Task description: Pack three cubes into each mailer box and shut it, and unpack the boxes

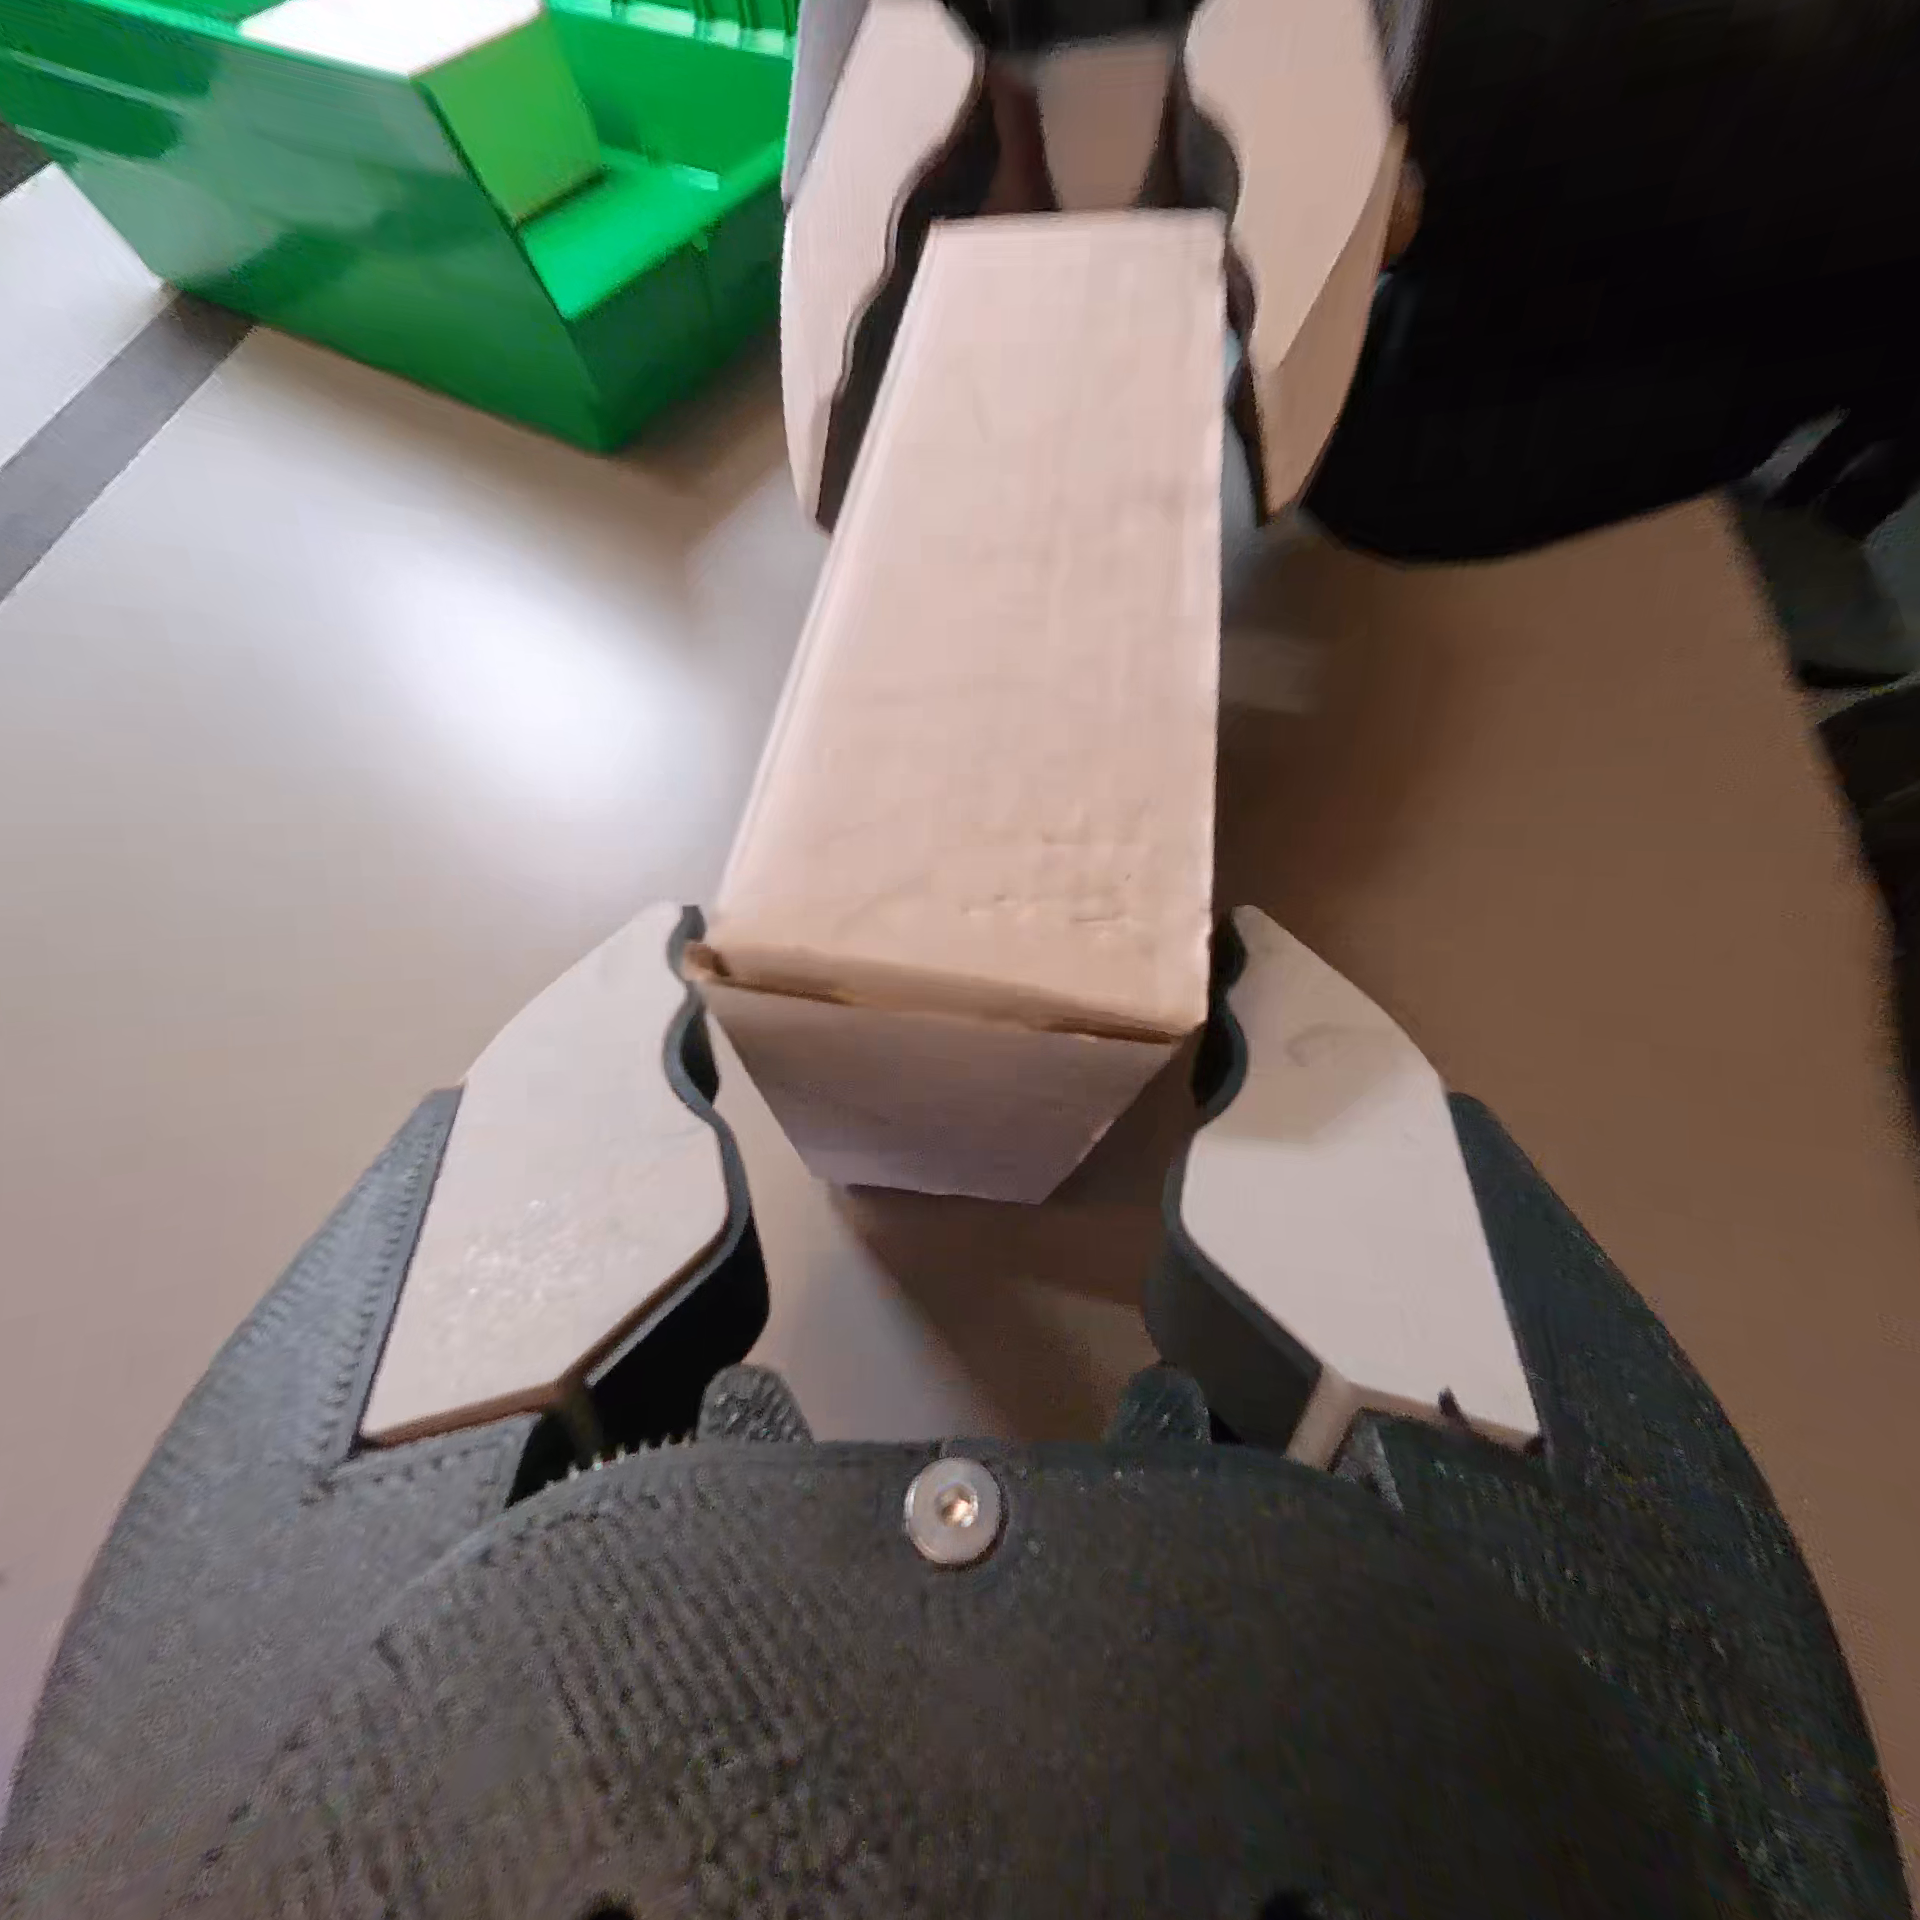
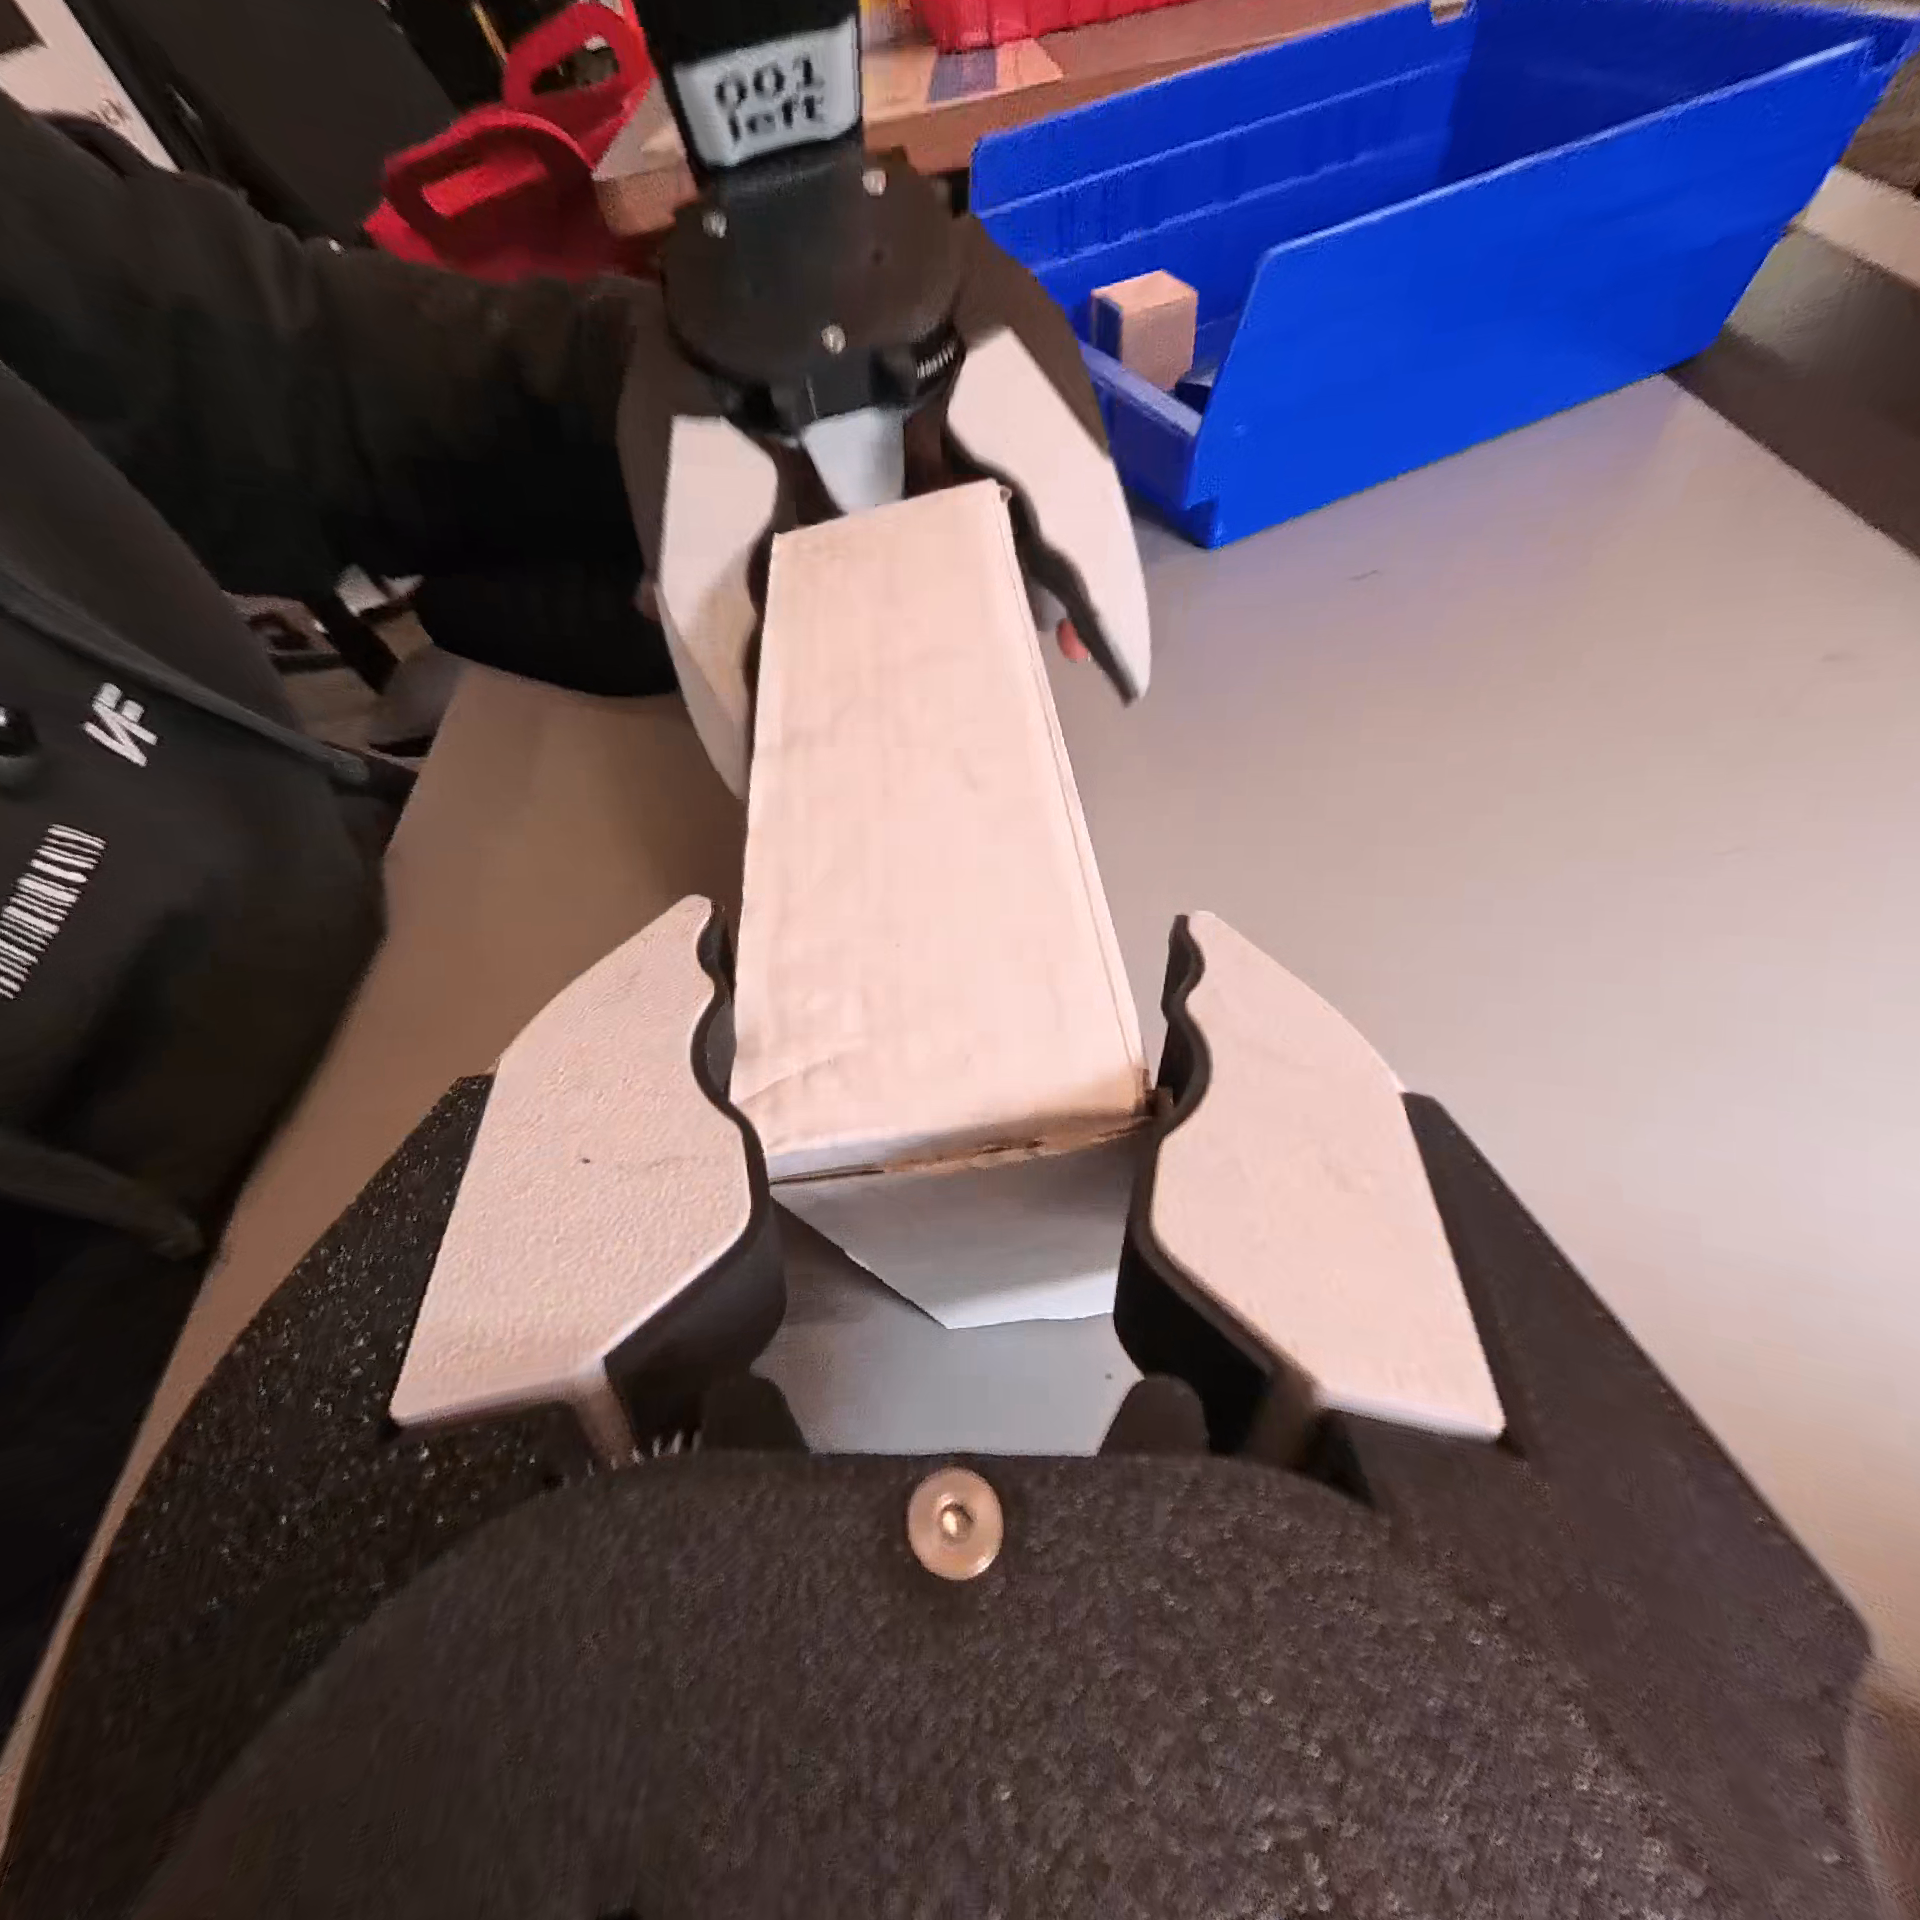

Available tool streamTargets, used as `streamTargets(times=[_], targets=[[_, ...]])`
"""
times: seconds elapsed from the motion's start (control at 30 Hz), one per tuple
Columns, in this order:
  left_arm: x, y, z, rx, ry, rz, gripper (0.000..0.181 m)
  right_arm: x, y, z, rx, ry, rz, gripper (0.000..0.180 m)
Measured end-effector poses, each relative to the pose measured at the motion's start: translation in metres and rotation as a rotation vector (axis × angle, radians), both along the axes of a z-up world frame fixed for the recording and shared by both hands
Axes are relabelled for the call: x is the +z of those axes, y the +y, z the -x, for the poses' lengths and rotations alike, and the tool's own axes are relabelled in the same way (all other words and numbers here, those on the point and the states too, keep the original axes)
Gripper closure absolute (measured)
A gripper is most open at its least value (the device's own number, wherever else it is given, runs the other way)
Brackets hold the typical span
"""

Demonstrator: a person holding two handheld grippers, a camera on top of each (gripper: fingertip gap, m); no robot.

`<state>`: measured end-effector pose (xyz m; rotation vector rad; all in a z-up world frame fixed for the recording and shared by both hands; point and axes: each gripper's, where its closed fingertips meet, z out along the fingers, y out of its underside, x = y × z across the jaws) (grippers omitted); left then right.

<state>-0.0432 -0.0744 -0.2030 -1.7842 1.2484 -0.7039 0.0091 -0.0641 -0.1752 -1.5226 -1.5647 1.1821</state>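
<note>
A long, closed white mailer box [image 1: 997,675] is held by both ends a little above the table. My left gripper [image 1: 961,935] is shut on its near end in the left wrist view. My right gripper [image 1: 1049,509] clamps the far end there. In the right wrist view the same box [image 2: 925,831] runs away from my right gripper [image 2: 945,925], which is shut on its near end, to my left gripper [image 2: 930,727] at the far end. A wooden cube [image 2: 1148,322] sits in a blue bin [image 2: 1455,312]. What is inside the box is hidden.
A green bin [image 1: 416,208] holding a white box [image 1: 416,31] stands at the far left in the left wrist view. The blue bin stands on the grey table [image 2: 1455,831] at the far right. A person's dark sleeve and jacket [image 2: 156,727] are at the table's left edge. The gap from one gripper's tips to the other's is roughly 8 cm. The right gripper is farther from the wooden cube [image 2: 1148,322], some 40 cm, than the left, some 30 cm.
</note>
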Motion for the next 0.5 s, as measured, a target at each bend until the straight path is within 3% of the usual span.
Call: streamTargets(times=[0.07,0.37,0.5], targets=[[-0.009,0.004,-0.001,0.017,0.041,-0.03,0.104,-0.001,0.0,0.0,-0.006,-0.029,0.003,0.1],[-0.01,0.007,0.001,0.059,0.008,0.065,0.105,0.024,0.011,0.004,-0.156,-0.243,-0.591,0.119],[-0.01,0.007,0.003,0.089,0.012,0.076,0.105,0.037,0.009,0.012,-0.182,-0.288,-0.727,0.123]])
